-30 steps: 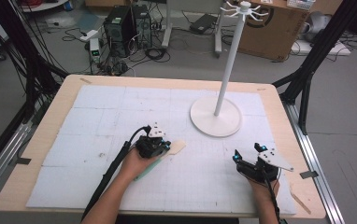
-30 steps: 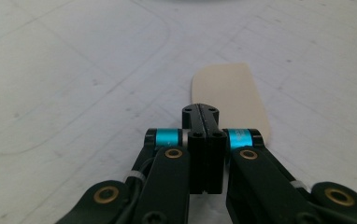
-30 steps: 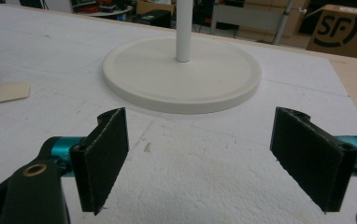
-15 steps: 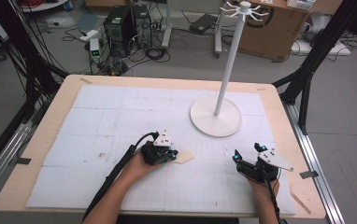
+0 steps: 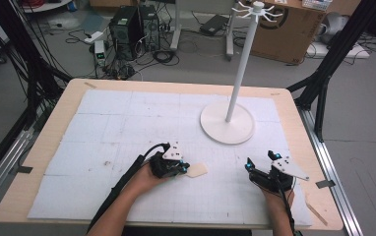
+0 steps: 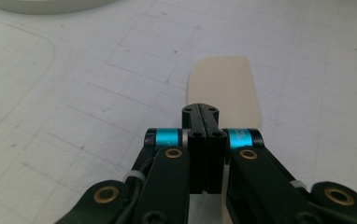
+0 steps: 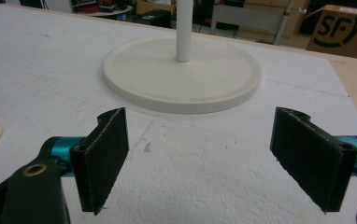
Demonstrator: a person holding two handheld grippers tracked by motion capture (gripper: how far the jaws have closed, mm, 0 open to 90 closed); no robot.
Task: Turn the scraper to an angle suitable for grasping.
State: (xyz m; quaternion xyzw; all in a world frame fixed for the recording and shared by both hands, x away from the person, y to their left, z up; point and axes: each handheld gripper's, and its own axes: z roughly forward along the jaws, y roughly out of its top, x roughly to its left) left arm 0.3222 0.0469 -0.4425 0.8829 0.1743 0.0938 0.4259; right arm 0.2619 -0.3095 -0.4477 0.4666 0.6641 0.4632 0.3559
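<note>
- The left gripper (image 5: 182, 168) has its jaws pressed fully together on the near end of a flat, pale wooden spatula (image 5: 196, 170). In the left gripper view the blade (image 6: 224, 91) sticks out past the closed tips, lying flat over the white mat.
- Since 1 second ago this gripper and the spatula have slid to the right across the table (image 5: 43, 147), nearer the middle of the front edge, with the grip unchanged.
- My reading: the pick-up is secure and the carry has begun, but the spatula looks low, on or just above the mat.
- The right gripper (image 5: 261, 164) stands wide open and empty near the front right corner, in the same place as before.
- The white hook stand (image 5: 227, 123) is behind, toward the right edge, well apart from both; it seems the likely destination.
</note>
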